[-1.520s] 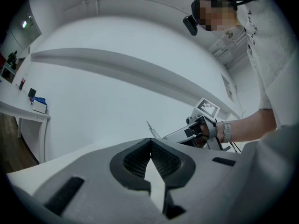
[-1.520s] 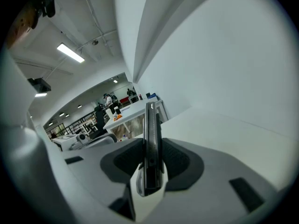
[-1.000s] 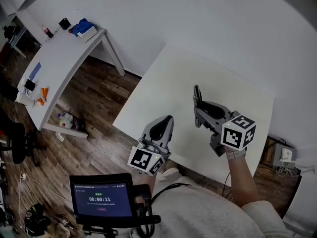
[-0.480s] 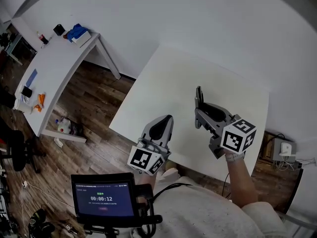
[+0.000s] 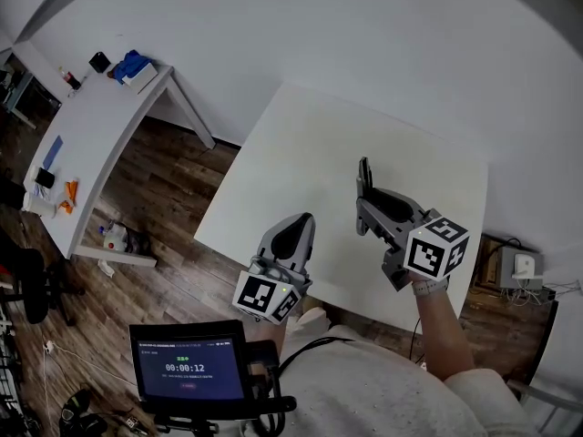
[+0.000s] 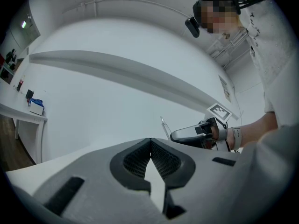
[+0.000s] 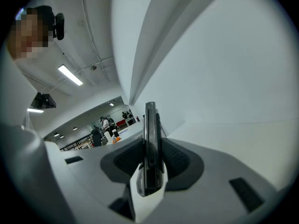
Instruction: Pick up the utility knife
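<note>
The utility knife [image 5: 364, 175] is a slim dark bar standing on edge, its tip sticking out past the jaws, and my right gripper [image 5: 363, 209] is shut on it above the white table [image 5: 310, 135]. In the right gripper view the knife [image 7: 150, 146] runs straight up between the two pads. My left gripper [image 5: 305, 219] hangs over the table's near edge, shut and empty, with its pads [image 6: 140, 158] meeting at the tips. From the left gripper view the right gripper [image 6: 174, 135] shows at the right, the knife's blade end [image 6: 164, 127] poking up from it.
A second white table [image 5: 100, 126] with small items stands at the upper left over the wooden floor [image 5: 168, 208]. A tablet with a timer [image 5: 187, 367] sits at the lower left. A wall box [image 5: 521, 267] with cables is at the right edge.
My right gripper, still gripping the knife, has drifted slightly across the table. The left gripper has stayed put.
</note>
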`<act>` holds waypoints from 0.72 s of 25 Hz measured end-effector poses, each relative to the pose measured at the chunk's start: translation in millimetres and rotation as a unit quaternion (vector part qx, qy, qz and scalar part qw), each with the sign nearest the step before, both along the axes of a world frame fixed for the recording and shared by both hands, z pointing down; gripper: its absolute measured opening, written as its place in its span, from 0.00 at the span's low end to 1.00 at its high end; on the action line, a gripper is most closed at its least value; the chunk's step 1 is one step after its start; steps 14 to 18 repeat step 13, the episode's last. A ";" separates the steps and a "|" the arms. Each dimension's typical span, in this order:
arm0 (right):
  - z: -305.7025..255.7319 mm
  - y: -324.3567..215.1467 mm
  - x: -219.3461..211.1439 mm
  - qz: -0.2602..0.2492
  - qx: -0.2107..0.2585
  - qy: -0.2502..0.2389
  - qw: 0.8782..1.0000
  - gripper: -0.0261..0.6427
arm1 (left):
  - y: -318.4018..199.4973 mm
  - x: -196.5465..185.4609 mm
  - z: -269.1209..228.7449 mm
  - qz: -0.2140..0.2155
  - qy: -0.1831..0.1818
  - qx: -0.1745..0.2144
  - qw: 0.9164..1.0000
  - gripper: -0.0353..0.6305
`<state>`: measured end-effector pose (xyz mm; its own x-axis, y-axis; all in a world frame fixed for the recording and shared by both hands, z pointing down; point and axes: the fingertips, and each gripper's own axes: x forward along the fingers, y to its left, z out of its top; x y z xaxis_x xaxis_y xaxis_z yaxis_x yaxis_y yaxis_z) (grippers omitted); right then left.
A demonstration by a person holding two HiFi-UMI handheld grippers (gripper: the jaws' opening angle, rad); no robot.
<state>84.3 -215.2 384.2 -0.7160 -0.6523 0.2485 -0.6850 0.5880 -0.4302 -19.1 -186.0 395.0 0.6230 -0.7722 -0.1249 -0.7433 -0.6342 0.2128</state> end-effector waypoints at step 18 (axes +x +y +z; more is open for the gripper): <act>3.0 -2.3 0.2 -0.003 -0.003 -0.003 1.000 0.24 | -2.2 -0.7 5.2 -0.003 0.001 -0.007 1.000 0.06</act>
